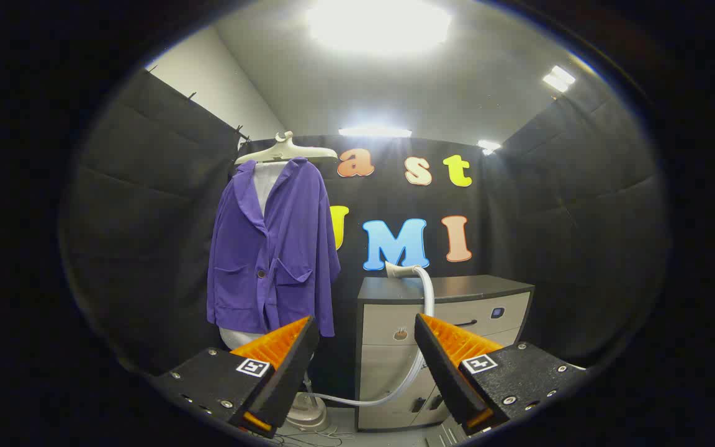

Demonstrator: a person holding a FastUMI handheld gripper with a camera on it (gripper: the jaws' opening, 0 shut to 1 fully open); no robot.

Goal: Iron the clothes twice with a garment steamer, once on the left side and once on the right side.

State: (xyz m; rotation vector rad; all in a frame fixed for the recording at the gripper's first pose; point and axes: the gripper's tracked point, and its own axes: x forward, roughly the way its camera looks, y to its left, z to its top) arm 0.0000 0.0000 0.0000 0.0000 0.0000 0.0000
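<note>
Our gripper (367,347) is spread wide, holding nothing. Steamer head (396,269) lies on the cabinet (444,289); its hose (424,323) could snag and tug our grab, well short of the purple jacket (274,248).

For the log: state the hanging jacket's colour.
Purple jacket, clearest in the gripper view; open tongs empty.

Grey cabinet (441,329) with dark top, beyond the spread fingers at about 1 o'clock — steamer head (398,270) resting on that top at its 10 o'clock corner, white hose (424,310) drooping down the front. Floor (345,419) below — round steamer base (308,417) standing at 7 o'clock of the cabinet.
</note>
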